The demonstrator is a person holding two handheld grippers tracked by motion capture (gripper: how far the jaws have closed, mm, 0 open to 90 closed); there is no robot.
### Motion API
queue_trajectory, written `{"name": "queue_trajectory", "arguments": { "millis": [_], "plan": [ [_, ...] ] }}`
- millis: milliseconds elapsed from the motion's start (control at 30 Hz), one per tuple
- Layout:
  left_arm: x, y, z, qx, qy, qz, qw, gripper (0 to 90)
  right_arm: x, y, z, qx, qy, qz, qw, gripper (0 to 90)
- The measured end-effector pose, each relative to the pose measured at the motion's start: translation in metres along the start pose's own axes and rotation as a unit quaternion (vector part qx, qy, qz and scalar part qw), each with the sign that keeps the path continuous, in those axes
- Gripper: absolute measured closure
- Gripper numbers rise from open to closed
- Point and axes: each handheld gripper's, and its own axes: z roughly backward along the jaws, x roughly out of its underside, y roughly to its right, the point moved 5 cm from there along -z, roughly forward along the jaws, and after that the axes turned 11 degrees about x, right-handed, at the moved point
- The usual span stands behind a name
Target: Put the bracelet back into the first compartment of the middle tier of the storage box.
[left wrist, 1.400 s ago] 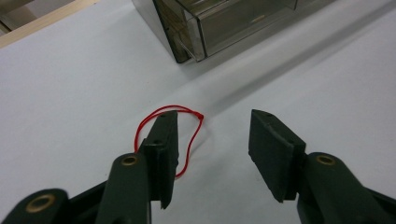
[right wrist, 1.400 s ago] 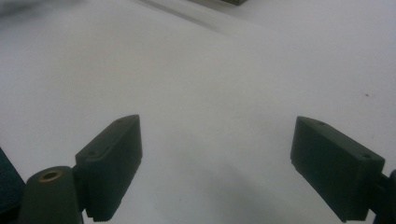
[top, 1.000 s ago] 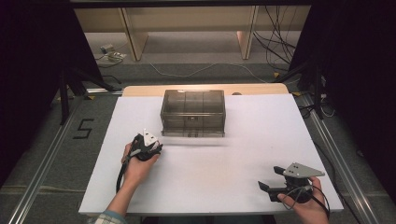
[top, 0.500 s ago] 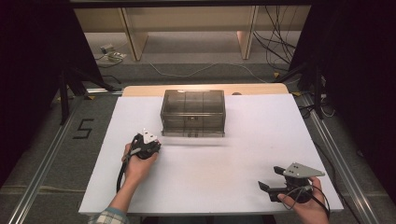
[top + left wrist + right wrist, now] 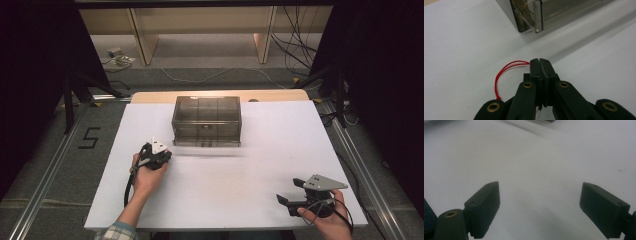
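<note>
My left gripper [image 5: 164, 157] rests on the white table left of centre, pointing towards the clear smoky plastic box [image 5: 206, 120]. In the left gripper view its jaws [image 5: 540, 62] have just been closing and now meet, pinching one end of a thin red thread loop [image 5: 499, 75] that curls out to the left over the table. The box corner [image 5: 541, 12] stands a short way beyond the tips. Near the front right edge, my right gripper [image 5: 291, 192] lies low in a hand, and its pads [image 5: 484, 207] stand wide apart over bare table with nothing between them.
The white tabletop [image 5: 280, 140] stretches between the two hands. The box has several compartments and sits at the back centre. Cables and wooden furniture legs [image 5: 262, 40] lie on the floor beyond the table.
</note>
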Motion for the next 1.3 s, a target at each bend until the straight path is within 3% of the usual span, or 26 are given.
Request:
{"name": "queue_trajectory", "arguments": {
  "millis": [433,633,1300],
  "plan": [
    [-0.006,0.002,0.013,0.0,0.021,-0.007,0.9998,89.7,0.0,0.0,0.0,0.0,0.001,-0.002,1.0,17.5],
    [-0.009,0.005,0.019,-0.004,0.024,-0.018,0.9995,89.7,0.0,0.0,0.001,0.0,0.0,-0.002,1.0,17.5],
    [-0.015,0.011,0.031,-0.008,0.04,-0.029,0.9987,89.7,0.0,0.0,0.0,0.0,0.003,-0.001,1.0,17.5]
  ]
}}
